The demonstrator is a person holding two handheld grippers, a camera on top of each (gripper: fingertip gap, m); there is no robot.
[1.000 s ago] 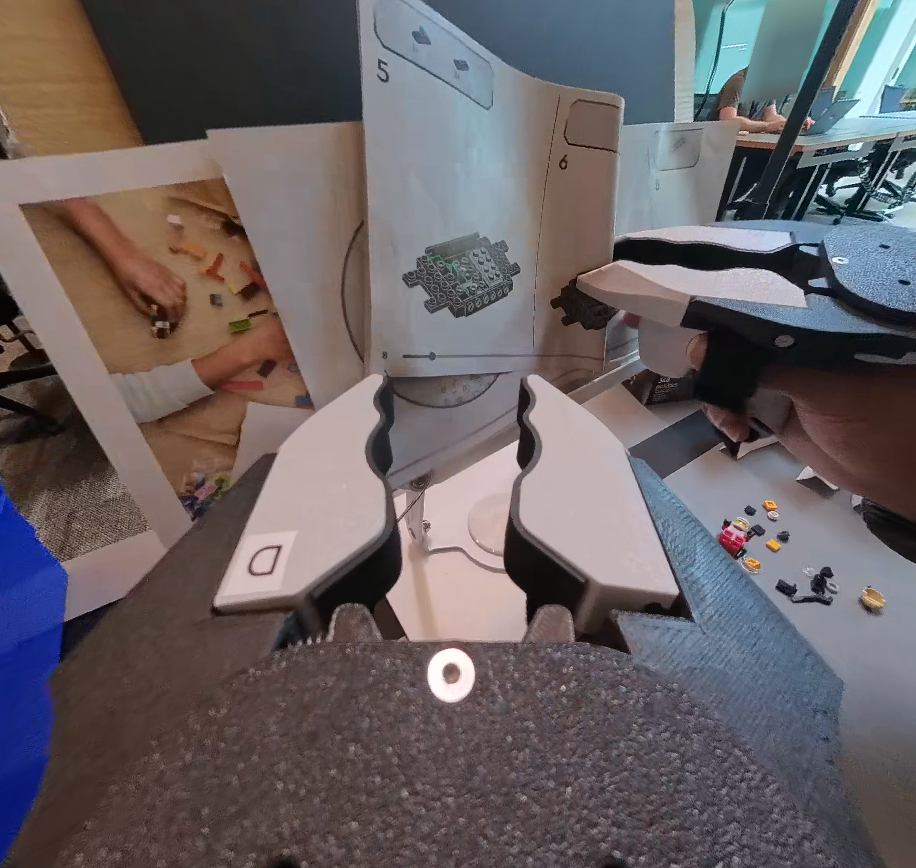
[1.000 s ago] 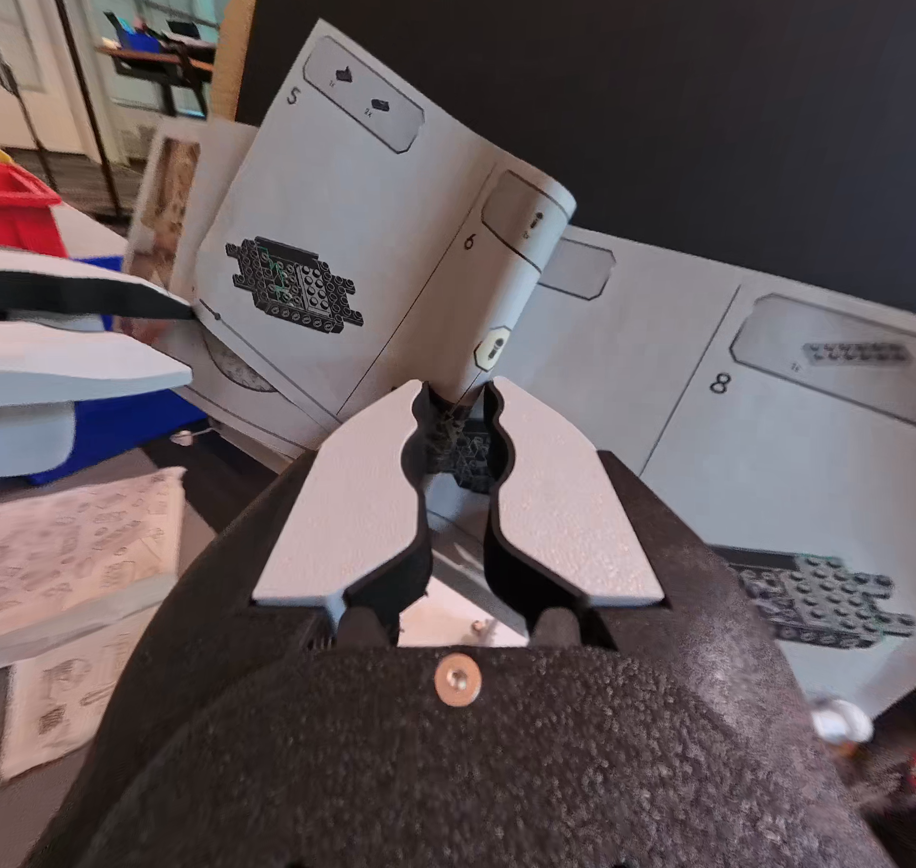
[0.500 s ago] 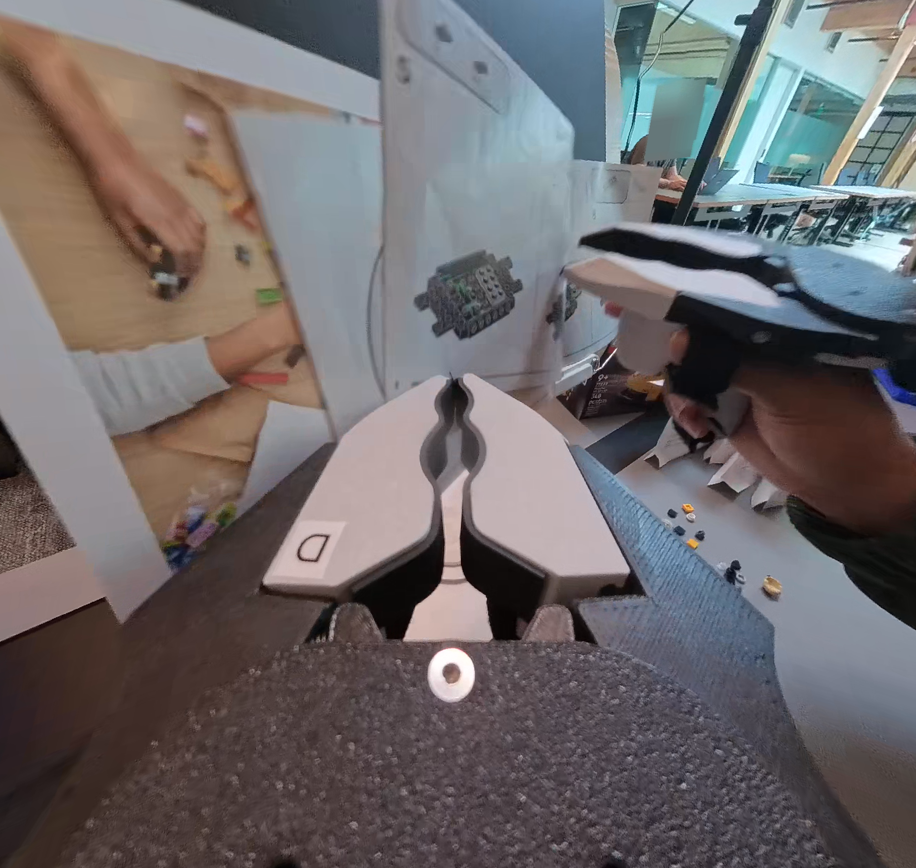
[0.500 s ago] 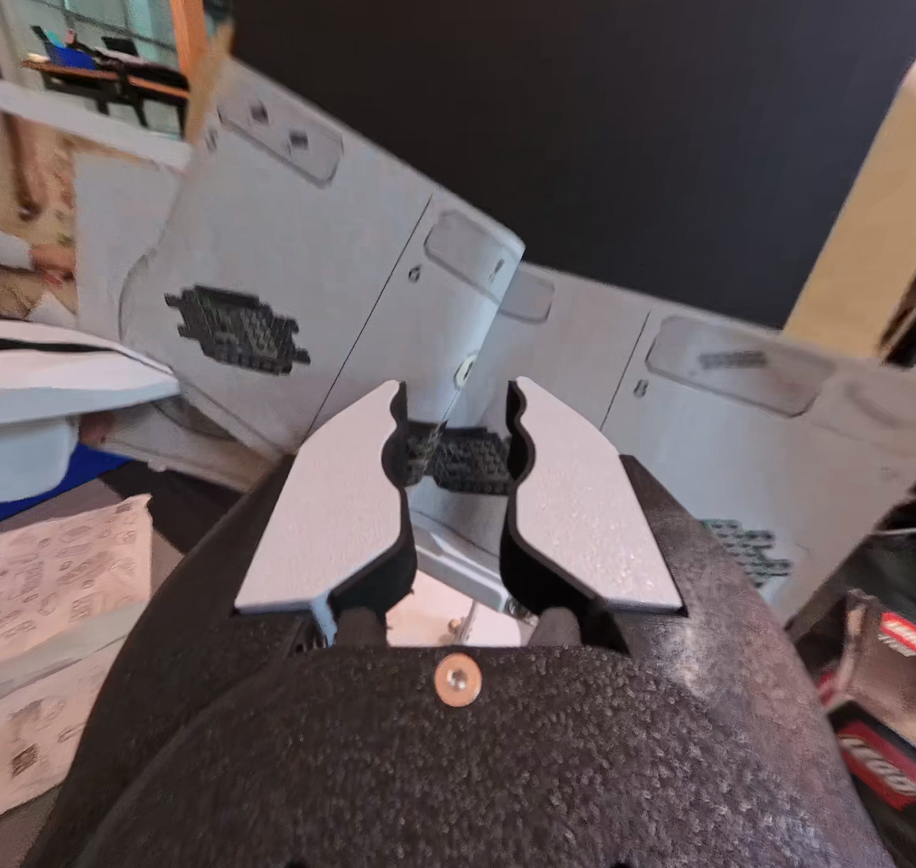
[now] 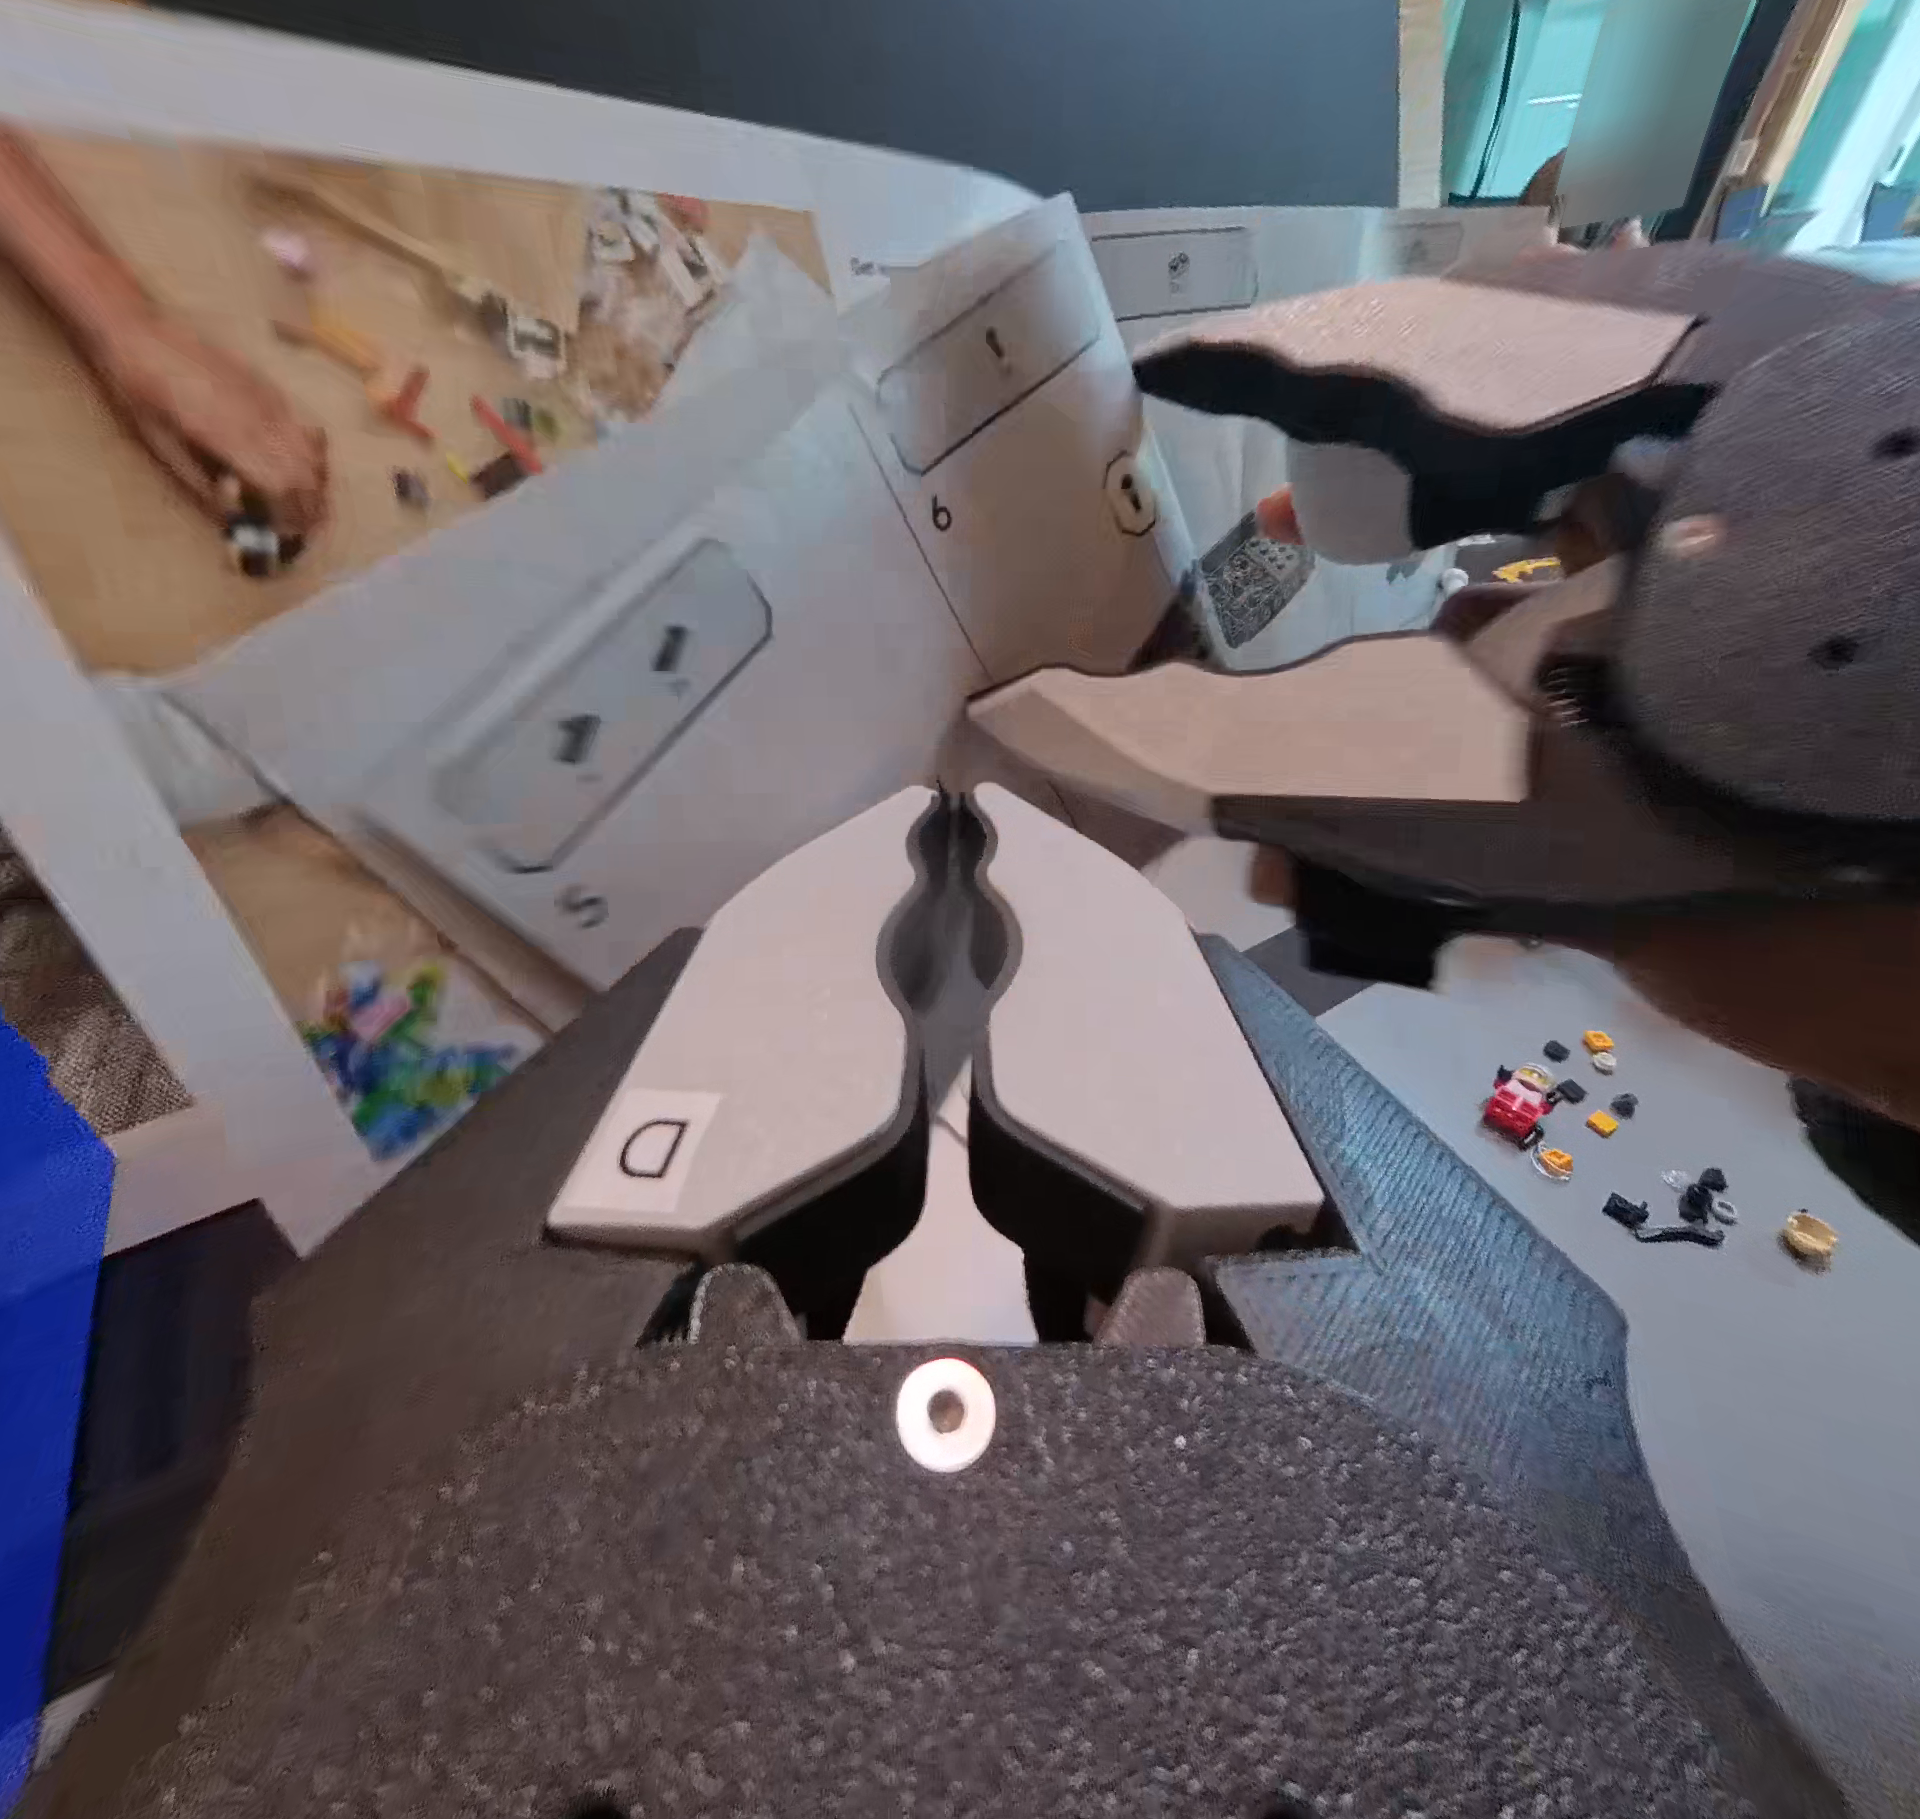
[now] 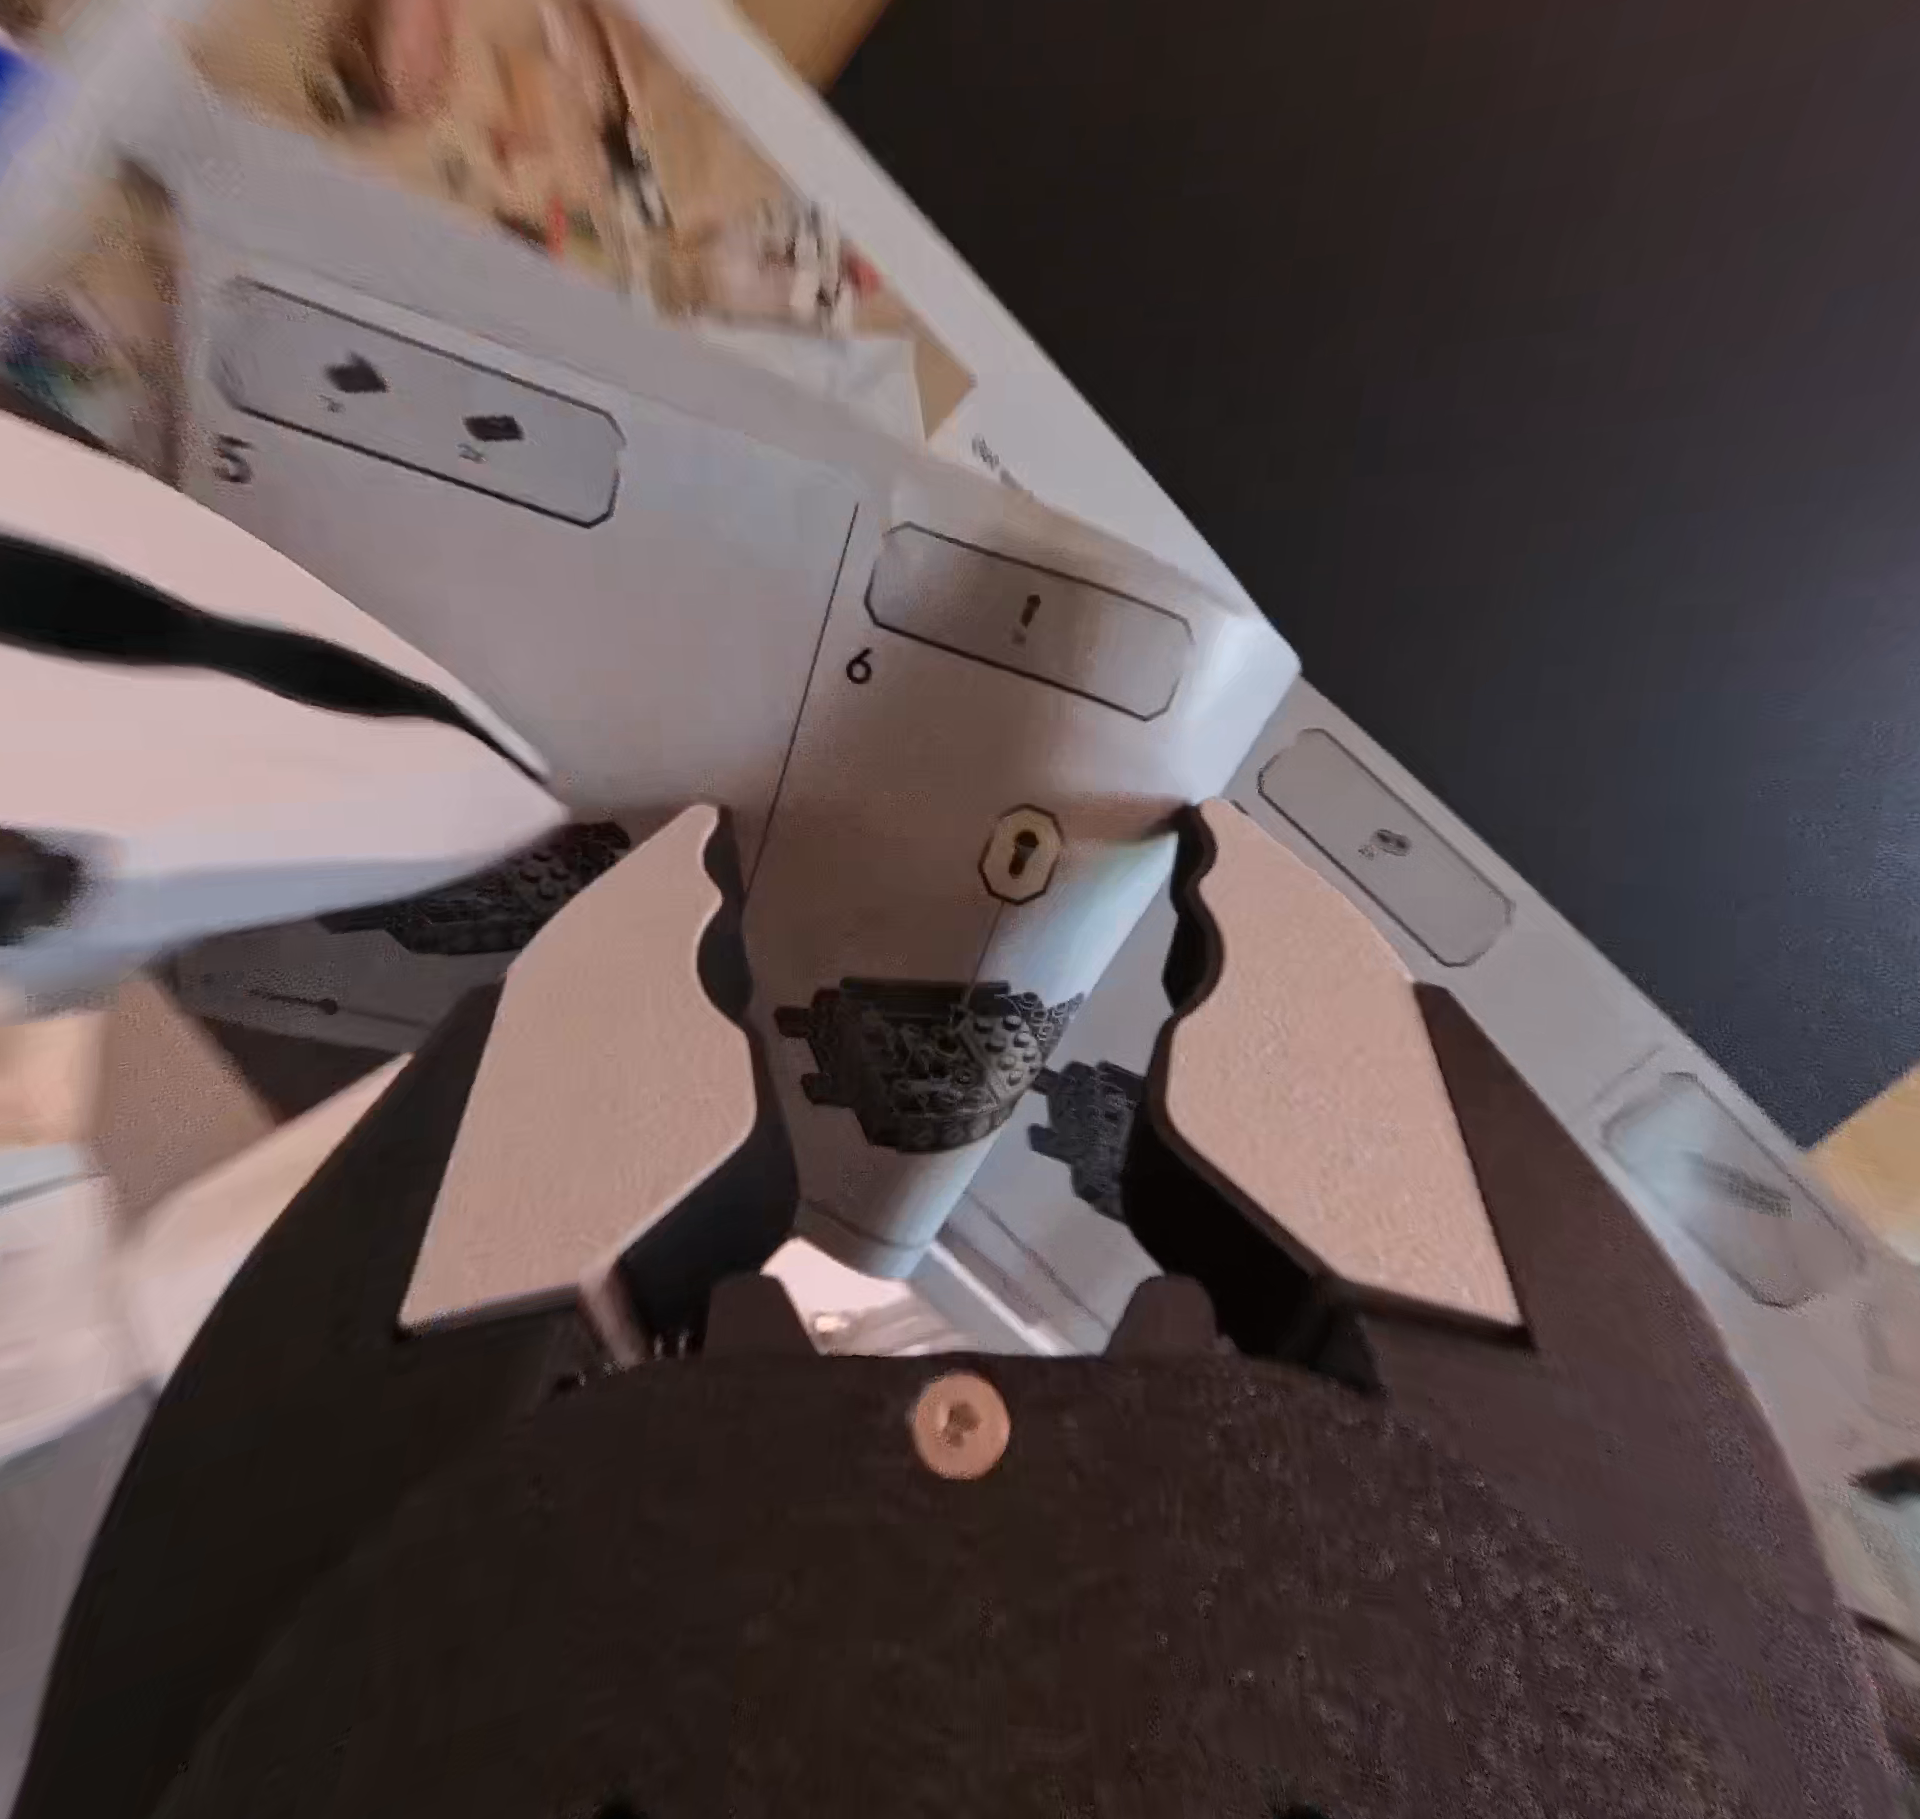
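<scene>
An instruction booklet stands open and propped upright. One of its pages [image 5: 831, 626], printed with building steps, is lifted and curled. My left gripper [image 5: 951, 798] is shut, its tips pinching the lower edge of that page; it also shows at the left of the right wrist view [image 6: 520, 772], tips on the page. My right gripper [image 6: 951, 819] is wide open. The curled right part of the page [image 6: 987, 730] stands between its fingers, and the pads do not press on it. The left wrist view shows this gripper [image 5: 1060, 543] open around the page's right edge.
The booklet's left page bears a large photo [image 5: 260, 367]. Small brick pieces and a red figure [image 5: 1517, 1109] lie on the grey table [image 5: 1766, 1457] at the right. A blue object [image 5: 42, 1354] is at the far left. A dark wall [image 6: 1455, 315] stands behind the booklet.
My left gripper closed on the page's lower edge and the page has tilted over to the left. My right gripper opened wide and let go of the page's right edge.
</scene>
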